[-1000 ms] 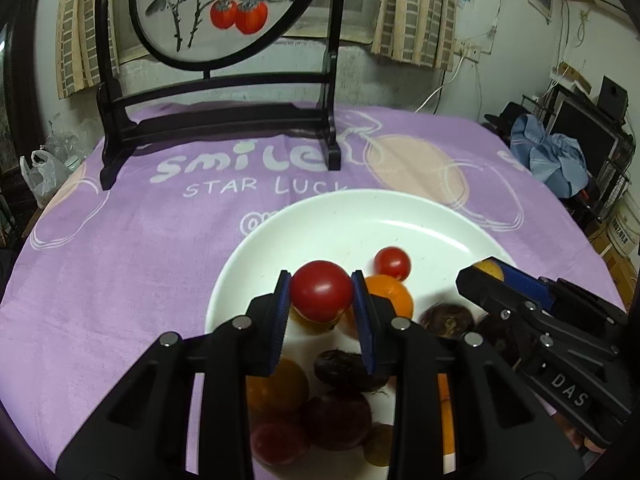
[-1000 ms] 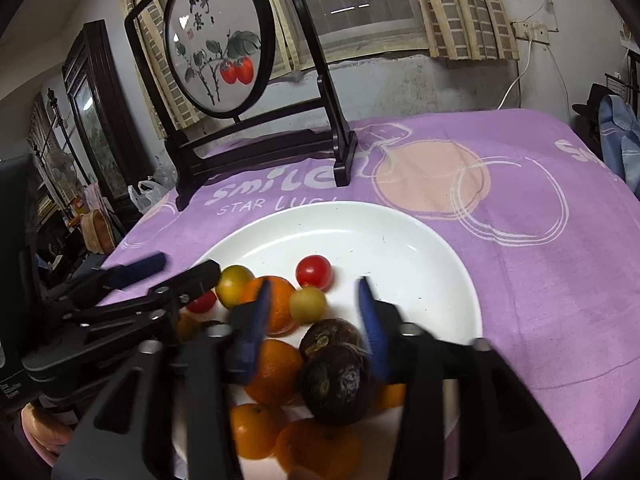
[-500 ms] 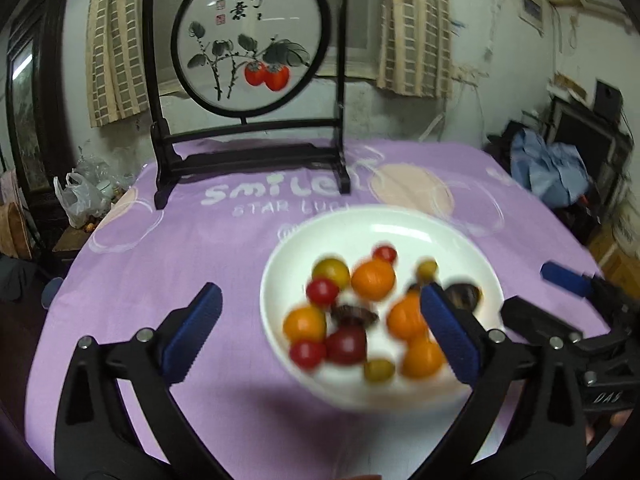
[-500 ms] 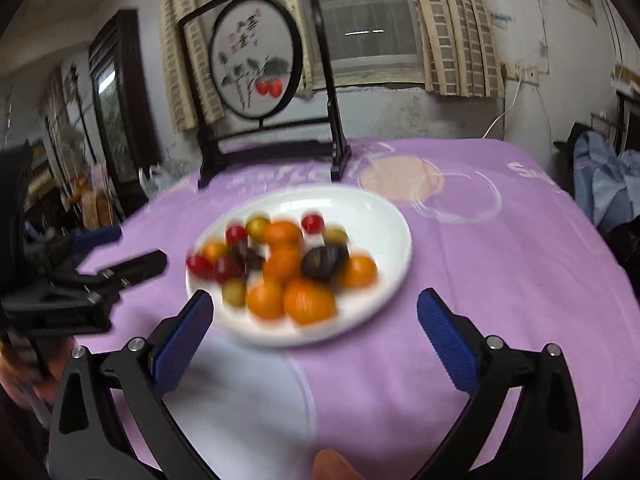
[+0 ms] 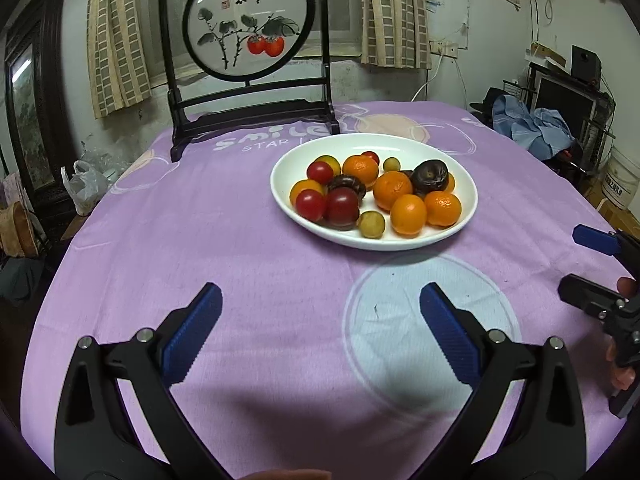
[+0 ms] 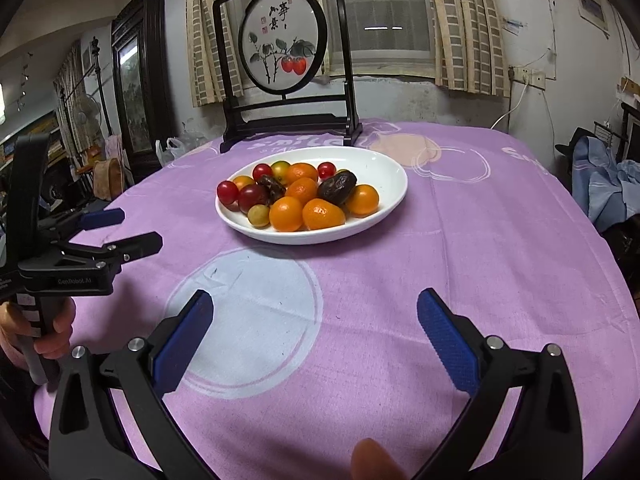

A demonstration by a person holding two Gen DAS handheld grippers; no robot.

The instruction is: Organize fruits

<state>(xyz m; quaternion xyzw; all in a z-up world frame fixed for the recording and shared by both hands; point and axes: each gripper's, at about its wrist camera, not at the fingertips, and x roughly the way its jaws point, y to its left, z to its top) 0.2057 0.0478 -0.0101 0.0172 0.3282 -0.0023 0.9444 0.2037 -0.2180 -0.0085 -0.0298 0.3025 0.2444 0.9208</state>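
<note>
White plate (image 5: 468, 200) of cherry tomatoes (image 5: 310, 205), oranges (image 5: 408, 214) and dark passion fruits (image 5: 430, 176) sits mid-table, toward the far edge. Left gripper (image 5: 320, 334) and right gripper (image 6: 314, 334) hover empty near the front edge, jaws spread wide, apparently finished.

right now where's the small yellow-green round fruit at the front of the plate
In the left wrist view the small yellow-green round fruit lies near the white plate's front rim, between a dark red tomato and an orange citrus fruit.
</note>
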